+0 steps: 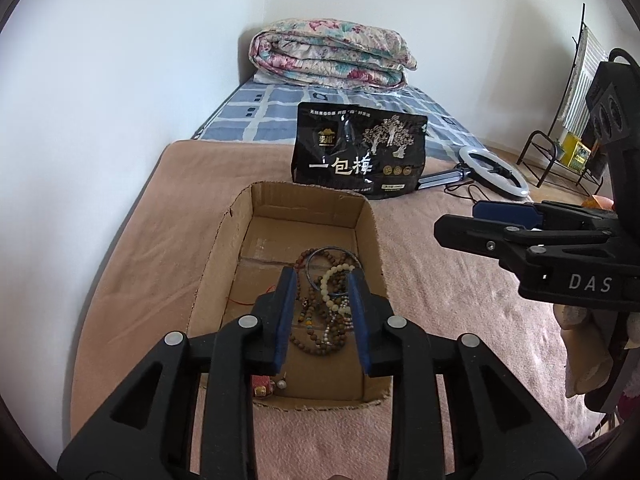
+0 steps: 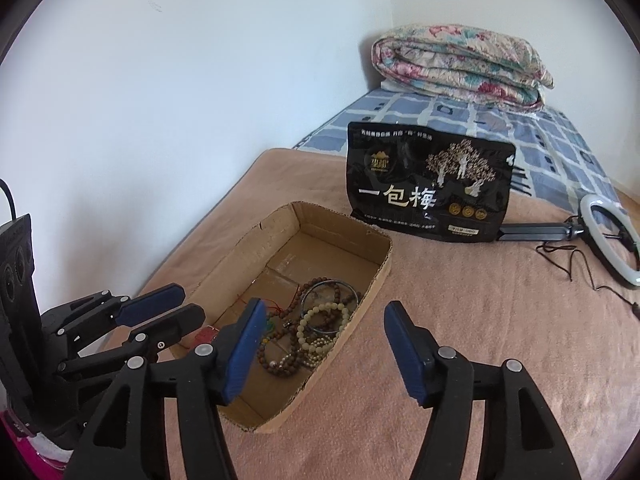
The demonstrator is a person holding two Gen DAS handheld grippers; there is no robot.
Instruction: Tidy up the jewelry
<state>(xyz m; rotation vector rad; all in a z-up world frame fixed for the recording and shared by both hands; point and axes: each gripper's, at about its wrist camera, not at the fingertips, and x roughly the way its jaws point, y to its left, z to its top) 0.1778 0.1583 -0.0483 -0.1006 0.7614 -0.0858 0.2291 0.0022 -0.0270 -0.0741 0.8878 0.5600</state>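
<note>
Bead bracelets (image 1: 328,304) heaped in cardboard box (image 1: 372,232) on bed — left gripper (image 1: 322,280) and right gripper (image 2: 326,312) held above, jaws spread, nothing gripped.

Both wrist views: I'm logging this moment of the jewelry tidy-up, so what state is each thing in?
Box: open-topped, on the blanket.
Jewelry: tangled heap of bracelets inside the box.
Left gripper: open, empty, over the box.
Right gripper: open wide, empty.
Pouch: upright behind the box.
Ring light: lying flat, unlit.
Quilt: folded.
</note>
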